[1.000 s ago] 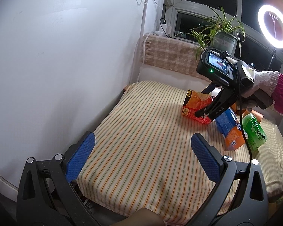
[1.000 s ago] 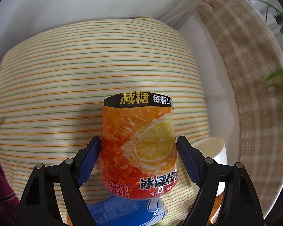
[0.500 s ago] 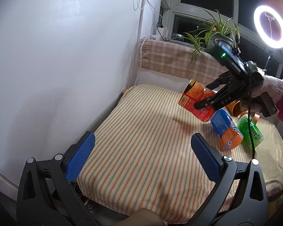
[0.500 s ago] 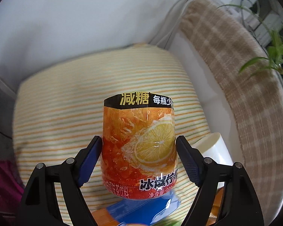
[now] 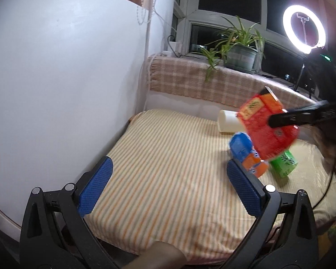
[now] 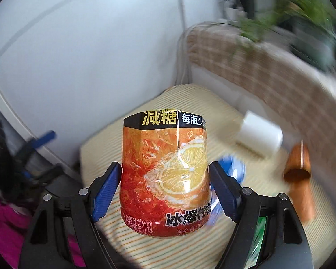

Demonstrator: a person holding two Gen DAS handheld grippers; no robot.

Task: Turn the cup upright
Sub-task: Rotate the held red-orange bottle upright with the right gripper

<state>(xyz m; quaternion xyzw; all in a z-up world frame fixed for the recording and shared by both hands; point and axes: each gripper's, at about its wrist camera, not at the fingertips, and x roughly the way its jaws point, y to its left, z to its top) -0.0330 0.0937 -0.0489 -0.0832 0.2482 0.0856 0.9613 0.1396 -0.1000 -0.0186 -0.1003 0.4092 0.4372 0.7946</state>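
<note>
My right gripper [image 6: 164, 187] is shut on an orange-red cup [image 6: 165, 174] made from a cut lemon-tea bottle, its blue pads pressed on both sides. In the left wrist view the same cup [image 5: 266, 127] hangs tilted in the air above the striped cushion [image 5: 168, 170], with a black finger [image 5: 302, 117] of the right gripper across it. My left gripper [image 5: 168, 185] is open and empty, low over the cushion's near edge.
A blue-and-orange cup [image 5: 248, 157] and a green cup [image 5: 283, 164] lie on the cushion under the held cup. A white cup [image 5: 228, 121] lies on its side behind them. A brown cup [image 6: 299, 168] lies at the right. A white wall is on the left.
My right gripper has lifted the orange-red cup higher and moved it right, turning it, so the white cup behind now shows. My left gripper has stayed open and has barely moved.
</note>
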